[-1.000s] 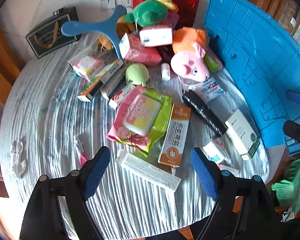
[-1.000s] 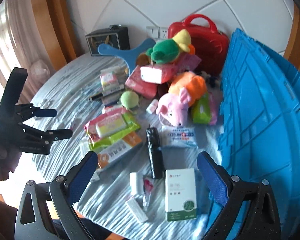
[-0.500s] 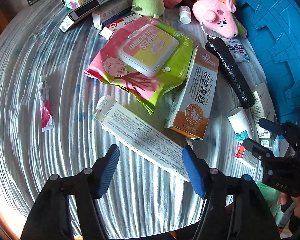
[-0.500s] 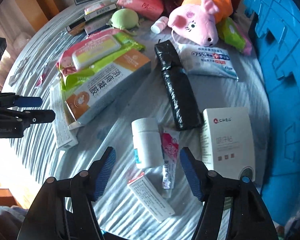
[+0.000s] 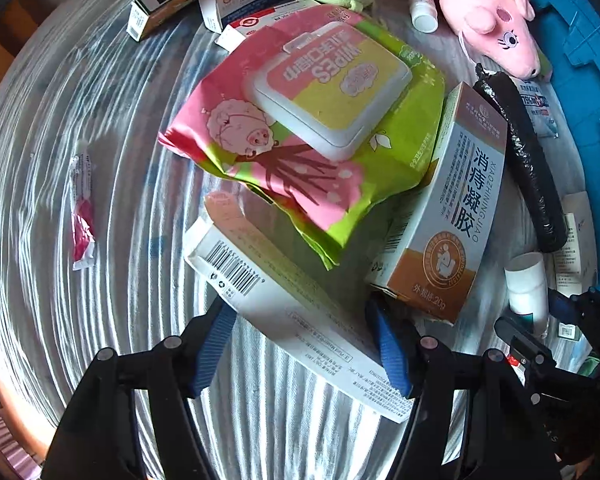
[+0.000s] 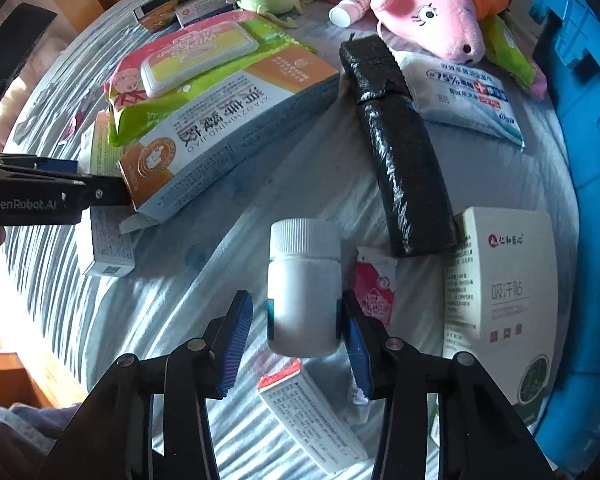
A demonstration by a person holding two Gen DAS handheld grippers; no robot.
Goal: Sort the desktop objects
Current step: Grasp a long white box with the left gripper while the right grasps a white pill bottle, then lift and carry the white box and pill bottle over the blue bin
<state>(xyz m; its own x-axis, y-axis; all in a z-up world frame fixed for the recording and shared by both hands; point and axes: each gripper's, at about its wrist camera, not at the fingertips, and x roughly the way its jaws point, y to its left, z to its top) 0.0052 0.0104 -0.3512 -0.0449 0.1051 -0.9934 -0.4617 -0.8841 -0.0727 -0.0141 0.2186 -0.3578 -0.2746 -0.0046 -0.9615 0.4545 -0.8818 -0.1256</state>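
My left gripper [image 5: 304, 344] is open, its blue pads on either side of a long white box [image 5: 284, 308] that lies flat on the table. A pink and green wipes pack [image 5: 312, 120] and an orange and white medicine box [image 5: 448, 208] lie just beyond it. My right gripper [image 6: 296, 344] is open around a white pill bottle [image 6: 304, 288] lying on the cloth; the right pad is at the bottle's side, the left pad stands apart. The left gripper [image 6: 48, 196] also shows at the left of the right wrist view.
A blue crate [image 6: 580, 80] stands along the right. A black roll [image 6: 400, 140], white box [image 6: 500, 296], pink sachet [image 6: 374, 288], small carton [image 6: 312, 416], wipes packet [image 6: 464, 96] and pink plush pig [image 6: 432, 16] surround the bottle. A red sachet [image 5: 82, 216] lies left.
Both grippers have come down and forward. The left now straddles the long white box; the right now straddles the white pill bottle. Both have narrowed a little.
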